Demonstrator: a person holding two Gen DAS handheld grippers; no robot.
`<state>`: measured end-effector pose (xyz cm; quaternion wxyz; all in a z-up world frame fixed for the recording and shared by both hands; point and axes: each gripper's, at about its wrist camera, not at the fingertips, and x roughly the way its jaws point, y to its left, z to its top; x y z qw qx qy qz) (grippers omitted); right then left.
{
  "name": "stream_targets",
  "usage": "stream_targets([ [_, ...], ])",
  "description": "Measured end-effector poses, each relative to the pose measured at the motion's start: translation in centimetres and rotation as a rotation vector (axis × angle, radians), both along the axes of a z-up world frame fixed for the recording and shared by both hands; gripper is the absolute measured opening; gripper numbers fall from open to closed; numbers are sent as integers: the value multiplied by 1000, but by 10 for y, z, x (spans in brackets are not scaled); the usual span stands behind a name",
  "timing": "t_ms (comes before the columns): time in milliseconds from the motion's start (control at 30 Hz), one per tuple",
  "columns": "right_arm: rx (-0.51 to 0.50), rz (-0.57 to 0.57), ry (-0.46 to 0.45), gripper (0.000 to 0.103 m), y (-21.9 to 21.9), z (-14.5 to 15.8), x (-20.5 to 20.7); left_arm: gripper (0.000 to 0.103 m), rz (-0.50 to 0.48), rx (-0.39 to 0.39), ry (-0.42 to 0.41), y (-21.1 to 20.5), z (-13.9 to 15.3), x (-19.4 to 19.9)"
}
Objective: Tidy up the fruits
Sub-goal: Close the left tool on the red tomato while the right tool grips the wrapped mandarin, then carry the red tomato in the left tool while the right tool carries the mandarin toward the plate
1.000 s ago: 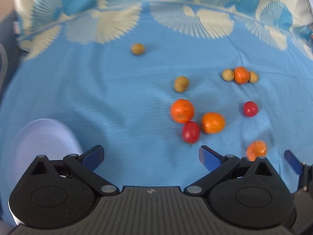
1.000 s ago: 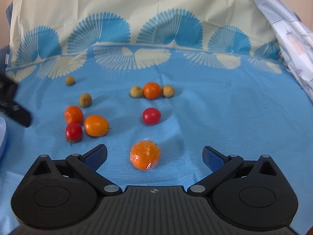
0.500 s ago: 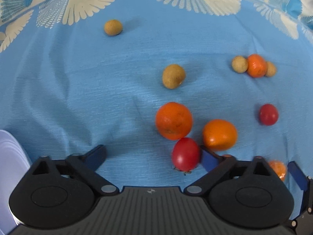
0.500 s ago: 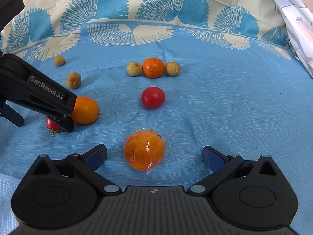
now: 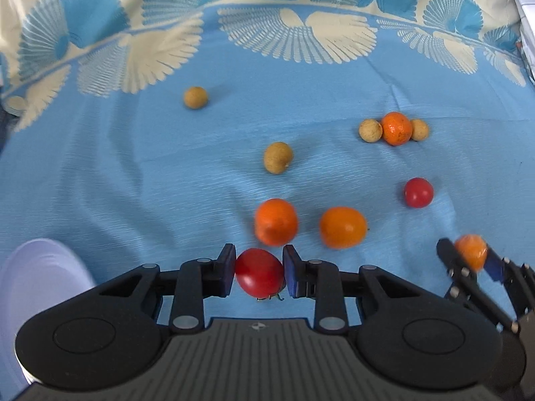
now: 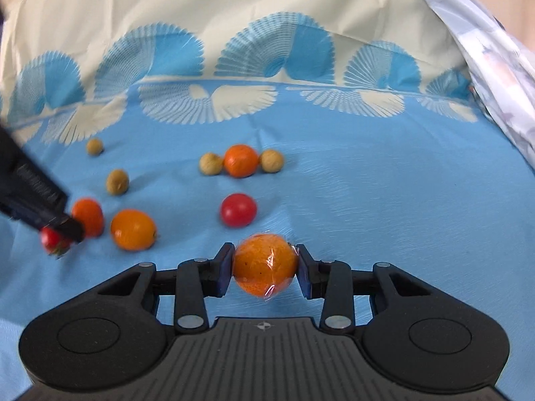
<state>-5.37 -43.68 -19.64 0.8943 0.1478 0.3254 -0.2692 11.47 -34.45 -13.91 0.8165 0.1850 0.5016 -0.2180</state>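
The left hand-held gripper [image 5: 259,271] is clamped on a red tomato [image 5: 259,272] at the lower centre of its frame, both blue pads touching it. Just above sit 2 oranges [image 5: 276,222], with a second red tomato [image 5: 418,192] to the right. At the lower left edge lies a pale plate [image 5: 40,277]. The right hand-held gripper [image 6: 264,269] is clamped on a plastic-wrapped orange [image 6: 265,268] at the lower centre of its frame, over the blue patterned cloth [image 6: 384,200]. 4 small tan fruits [image 5: 195,97] lie farther up.
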Motion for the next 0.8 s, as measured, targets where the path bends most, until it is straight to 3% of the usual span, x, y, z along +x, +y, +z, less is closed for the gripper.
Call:
stream_targets([
  [300,8,41,-45,40,28,47,-24,34,70,-12,-52,72,65,-34],
  [567,58,213,-122,40,110,114,-53,34,148,-73,-70,172,115,-71],
  [800,122,355,-120,40,184,148,-56,34,236,-84,-65,254,131,-91],
])
